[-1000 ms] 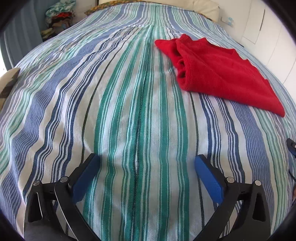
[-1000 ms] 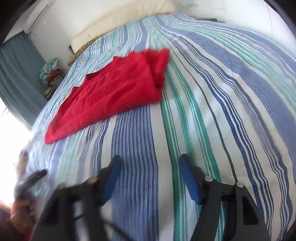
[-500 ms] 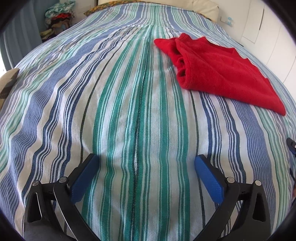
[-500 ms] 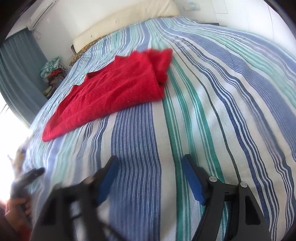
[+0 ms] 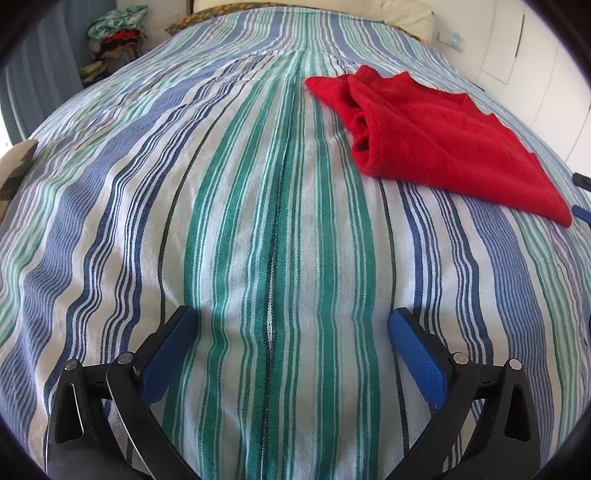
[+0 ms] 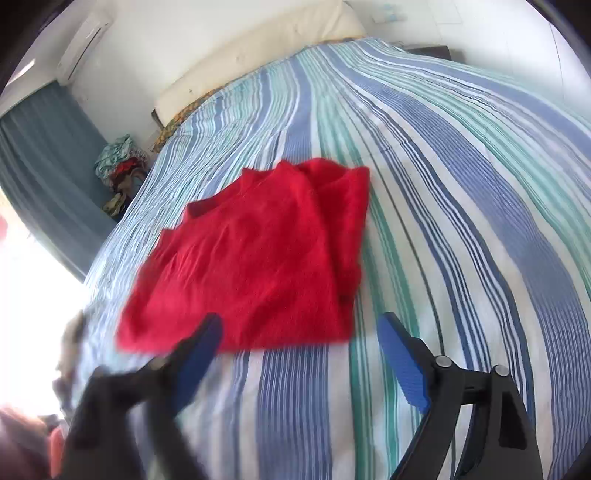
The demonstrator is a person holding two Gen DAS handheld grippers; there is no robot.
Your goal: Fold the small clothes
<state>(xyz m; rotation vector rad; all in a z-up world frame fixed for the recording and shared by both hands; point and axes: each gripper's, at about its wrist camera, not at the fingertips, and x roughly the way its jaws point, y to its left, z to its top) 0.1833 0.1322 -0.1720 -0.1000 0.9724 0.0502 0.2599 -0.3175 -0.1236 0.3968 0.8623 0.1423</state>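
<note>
Bed (image 5: pixel 258 221) under striped cover; cream headboard (image 6: pixel 258 59); white walls (image 6: pixel 177 44); blue curtain (image 6: pixel 44 155); clothes heap (image 6: pixel 118 173); glare lower left.

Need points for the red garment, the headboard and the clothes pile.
red garment (image 6: pixel 258 258): right wrist view, middle of the flat top layer.
headboard (image 6: pixel 258 55): right wrist view, middle of the cream padded front.
clothes pile (image 5: pixel 116 31): left wrist view, top of the heap beside the bed.

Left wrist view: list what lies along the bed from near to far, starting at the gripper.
left gripper with jaws open → bare striped bedspread → red garment → cream headboard.
</note>
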